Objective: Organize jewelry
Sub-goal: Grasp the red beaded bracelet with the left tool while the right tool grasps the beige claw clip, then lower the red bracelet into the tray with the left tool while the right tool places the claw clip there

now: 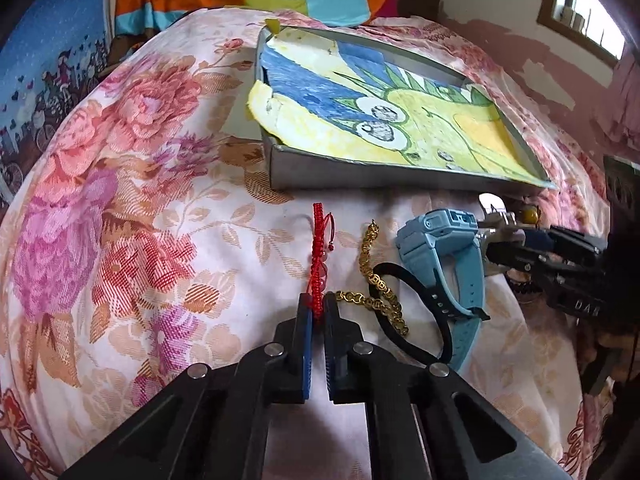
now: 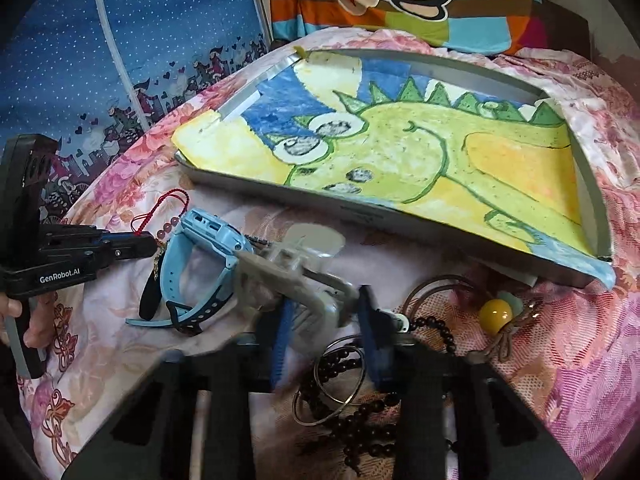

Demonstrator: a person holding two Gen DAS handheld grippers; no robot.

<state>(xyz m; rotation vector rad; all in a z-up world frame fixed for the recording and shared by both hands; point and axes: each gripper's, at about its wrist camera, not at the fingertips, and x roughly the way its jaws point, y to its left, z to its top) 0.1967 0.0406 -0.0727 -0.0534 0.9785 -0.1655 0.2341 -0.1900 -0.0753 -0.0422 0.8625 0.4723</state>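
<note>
your left gripper (image 1: 318, 314) had its jaws nearly closed, pinching the red cord bracelet (image 1: 319, 240) just in front of the tray (image 1: 360, 172) on the bed. your right gripper (image 2: 326, 320) had jaws partly open around a blurred grey clip (image 2: 296, 276); contact unclear. beside it lay the blue watch (image 2: 208, 248). only the right view showed the dark bead strand (image 2: 360, 412) and yellow bead (image 2: 496, 312).

A floral bedspread (image 1: 140, 200) carries a metal tray (image 1: 360, 172), blue watch (image 1: 440, 248), gold chain (image 1: 372, 280) and red bracelet (image 1: 318, 248).
</note>
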